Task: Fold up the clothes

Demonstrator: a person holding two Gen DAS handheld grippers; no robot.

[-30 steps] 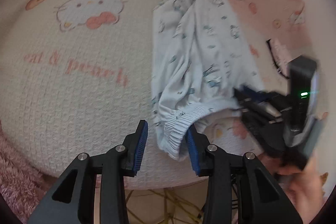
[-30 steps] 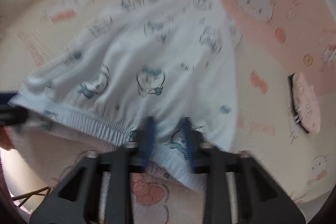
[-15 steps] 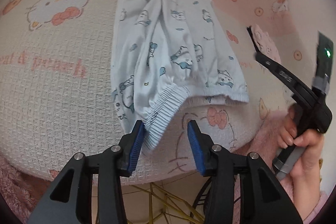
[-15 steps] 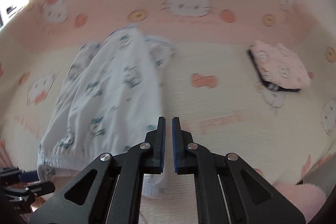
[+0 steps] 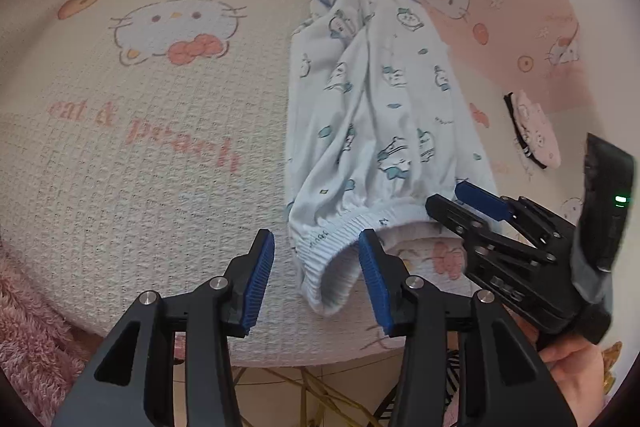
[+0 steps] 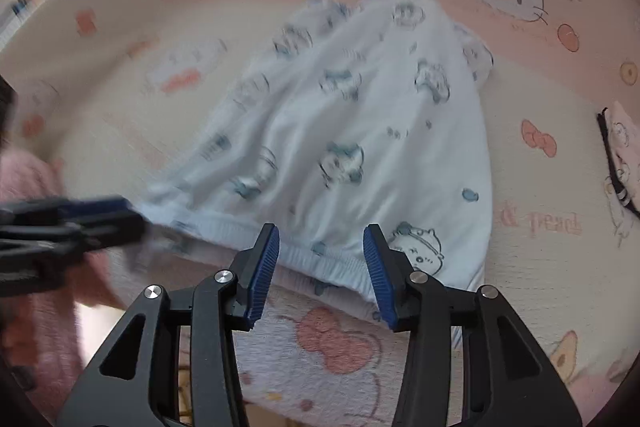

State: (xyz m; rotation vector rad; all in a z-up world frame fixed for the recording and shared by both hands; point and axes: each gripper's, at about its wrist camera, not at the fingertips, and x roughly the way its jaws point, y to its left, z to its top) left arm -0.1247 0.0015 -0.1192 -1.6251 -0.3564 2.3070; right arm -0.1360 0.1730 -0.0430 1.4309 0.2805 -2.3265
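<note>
Pale blue child's trousers with a cartoon print lie on a cream and pink cat-print blanket. Their ribbed waistband faces me at the near edge. My left gripper hovers at the waistband's left corner, which sits between its blue pads; the jaws are opening and do not press on it. In the right wrist view, the trousers spread out ahead. My right gripper straddles the waistband's right part, jaws opening, pads clear of the cloth. The right gripper also shows at the waistband's right end.
A small pink item with a black edge lies at the right of the blanket. Pink fluffy cloth hangs at the near left corner. Below the blanket's front edge, floor and yellow legs show. A hand holds the right gripper.
The right gripper let go of the waistband, swung away shut, and has come back over it with jaws apart. The left jaws have widened a little around the waistband's left corner.
</note>
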